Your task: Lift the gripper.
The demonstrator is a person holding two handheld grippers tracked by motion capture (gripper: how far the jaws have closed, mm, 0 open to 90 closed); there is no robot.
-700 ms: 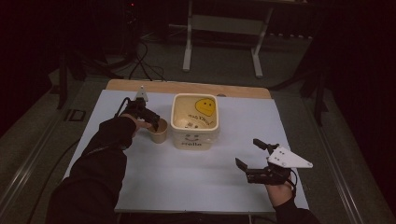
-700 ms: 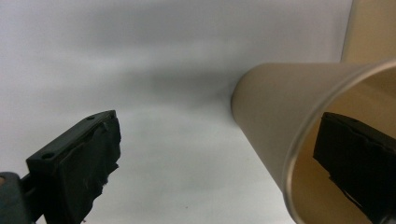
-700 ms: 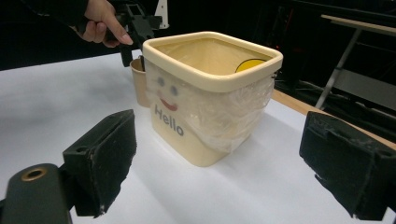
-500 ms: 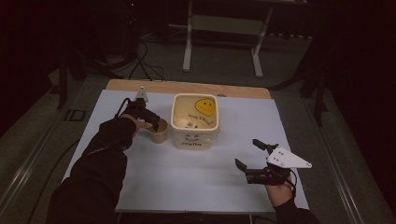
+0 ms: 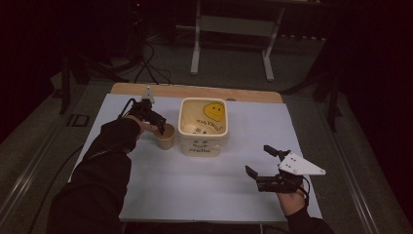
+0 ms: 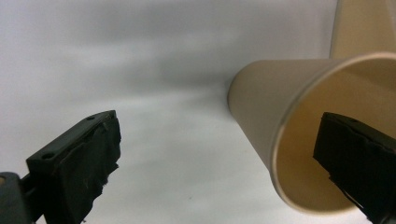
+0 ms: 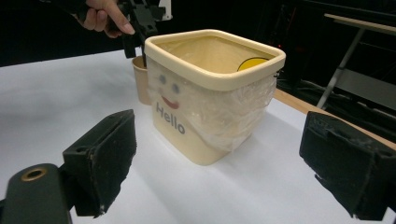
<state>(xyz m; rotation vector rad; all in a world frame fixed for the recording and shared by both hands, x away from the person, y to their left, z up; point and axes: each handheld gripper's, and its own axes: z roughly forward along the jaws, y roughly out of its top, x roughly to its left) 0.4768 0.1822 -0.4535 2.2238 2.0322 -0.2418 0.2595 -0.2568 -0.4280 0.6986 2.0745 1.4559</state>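
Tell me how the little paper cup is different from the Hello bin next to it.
The paper cup is round, plain tan and much smaller; the Hello bin is square-cornered, cream, with a printed face and a clear plastic liner. The left hand-held gripper has one jaw inside the cup's rim and one outside, while the bin stands untouched, the right hand-held gripper open and apart. Both stand upright on the white table.

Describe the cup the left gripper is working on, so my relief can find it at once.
On the white table stands a square cream plastic bin with a Hello face. Beside it is a small tan paper cup, plain and round, one jaw of the left gripper inside its rim.
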